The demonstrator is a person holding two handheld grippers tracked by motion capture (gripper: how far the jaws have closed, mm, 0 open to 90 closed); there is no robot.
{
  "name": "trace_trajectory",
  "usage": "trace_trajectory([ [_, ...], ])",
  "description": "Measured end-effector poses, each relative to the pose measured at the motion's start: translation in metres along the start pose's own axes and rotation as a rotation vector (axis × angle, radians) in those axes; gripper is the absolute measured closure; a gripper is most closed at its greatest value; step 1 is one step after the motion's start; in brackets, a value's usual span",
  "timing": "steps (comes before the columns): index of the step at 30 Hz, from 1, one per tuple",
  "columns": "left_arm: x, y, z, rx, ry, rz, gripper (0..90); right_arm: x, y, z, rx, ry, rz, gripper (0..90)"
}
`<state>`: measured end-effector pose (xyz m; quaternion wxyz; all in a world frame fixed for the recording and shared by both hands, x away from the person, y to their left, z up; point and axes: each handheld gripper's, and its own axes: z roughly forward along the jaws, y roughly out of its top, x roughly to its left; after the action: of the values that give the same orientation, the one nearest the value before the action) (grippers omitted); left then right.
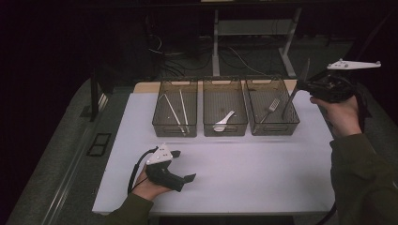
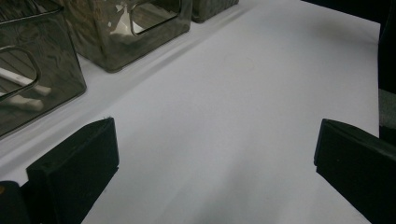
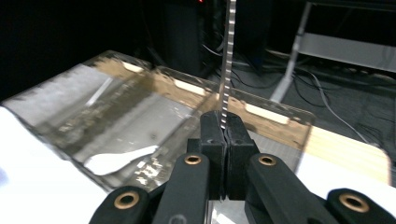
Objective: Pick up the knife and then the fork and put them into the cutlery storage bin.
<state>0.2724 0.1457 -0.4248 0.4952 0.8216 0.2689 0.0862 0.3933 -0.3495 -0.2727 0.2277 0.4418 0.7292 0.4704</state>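
White tabletop point(image 1: 244, 173) carries three smoky bins; above the right bin point(image 1: 272, 107), the right gripper point(image 1: 304, 85) pinches a knife point(image 3: 227, 65) mid-length, jaws closed. Thin, rigid, slick metal, likely to pivot. Nearer the person, the left gripper point(image 1: 184, 166) gapes wide, empty.

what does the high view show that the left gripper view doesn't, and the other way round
High view: the right gripper shut on a knife over the right bin, which holds a fork.

Left gripper view: a close look at the left gripper, its jaws wide apart over bare tabletop.

Both: the white table, the left bin with its chopsticks, and the middle bin with a white spoon.
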Motion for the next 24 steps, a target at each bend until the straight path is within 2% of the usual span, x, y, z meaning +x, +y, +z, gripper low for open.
trace_trajectory([
  [3, 0.000, 0.000, 0.000, 0.000, -0.002, 0.001, 0.0, -0.008, -0.001, 0.006, 0.023, -0.034, -0.001, 88.6],
  [10, 0.000, 0.000, 0.001, -0.001, -0.007, -0.002, 0.0, -0.020, -0.015, 0.027, 0.149, -0.083, -0.005, 88.6],
  [16, -0.001, 0.000, 0.002, 0.002, -0.012, -0.001, 0.0, -0.025, -0.028, 0.045, 0.255, -0.078, -0.019, 88.6],
  [24, -0.001, 0.000, 0.003, 0.003, -0.018, -0.002, 0.0, -0.022, -0.028, 0.068, 0.253, -0.072, -0.031, 88.6],
])
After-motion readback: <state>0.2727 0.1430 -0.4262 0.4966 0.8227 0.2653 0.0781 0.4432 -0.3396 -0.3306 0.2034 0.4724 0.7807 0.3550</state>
